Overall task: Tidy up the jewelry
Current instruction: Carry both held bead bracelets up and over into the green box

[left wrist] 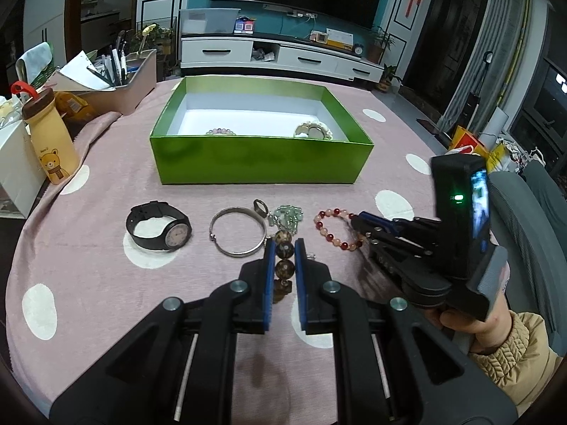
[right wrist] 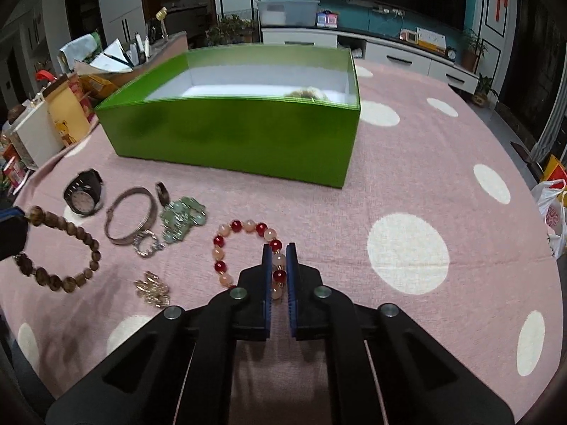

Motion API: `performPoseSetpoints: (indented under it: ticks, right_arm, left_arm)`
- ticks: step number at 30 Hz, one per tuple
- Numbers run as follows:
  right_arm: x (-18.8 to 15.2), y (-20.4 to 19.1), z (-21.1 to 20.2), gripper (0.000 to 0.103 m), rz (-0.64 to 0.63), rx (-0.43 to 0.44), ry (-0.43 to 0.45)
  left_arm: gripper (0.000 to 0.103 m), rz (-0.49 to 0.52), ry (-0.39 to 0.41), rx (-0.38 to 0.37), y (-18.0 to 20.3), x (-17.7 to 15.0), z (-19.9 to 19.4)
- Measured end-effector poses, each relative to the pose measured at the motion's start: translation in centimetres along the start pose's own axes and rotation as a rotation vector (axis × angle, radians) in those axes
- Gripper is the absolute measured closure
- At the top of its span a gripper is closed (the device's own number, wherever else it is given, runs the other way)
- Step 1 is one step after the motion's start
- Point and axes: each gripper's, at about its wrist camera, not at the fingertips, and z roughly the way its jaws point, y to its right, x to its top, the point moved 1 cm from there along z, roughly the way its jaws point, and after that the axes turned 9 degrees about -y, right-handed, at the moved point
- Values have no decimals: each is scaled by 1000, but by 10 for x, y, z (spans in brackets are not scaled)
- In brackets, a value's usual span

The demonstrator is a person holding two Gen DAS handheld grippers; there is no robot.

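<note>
My left gripper is shut on a brown wooden bead bracelet. In the right wrist view its loop trails from the left gripper toward the pink dotted cloth. My right gripper is shut on a red and pink bead bracelet lying on the cloth. From the left wrist view the right gripper pinches that bracelet at its right side. An open green box stands behind, holding a pale bead bracelet and a cream one.
On the cloth lie a black watch, a silver bangle, a dark ring, green jade beads, a sparkly ring and small gold pieces. A bear bottle and pen box crowd the left edge.
</note>
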Motion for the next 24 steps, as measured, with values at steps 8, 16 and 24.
performPoseSetpoints:
  ticks: [8, 16, 24]
  right_arm:
    - [8, -6, -36, 96, -13, 37, 88]
    - [15, -9, -69, 96, -17, 75, 164]
    - [20, -8, -86, 96, -12, 98, 205]
  left_arm:
    - [93, -9, 7, 9, -2, 2, -3]
    - [93, -16, 23, 19, -5, 7, -9]
    - [93, -9, 52, 33, -5, 20, -19]
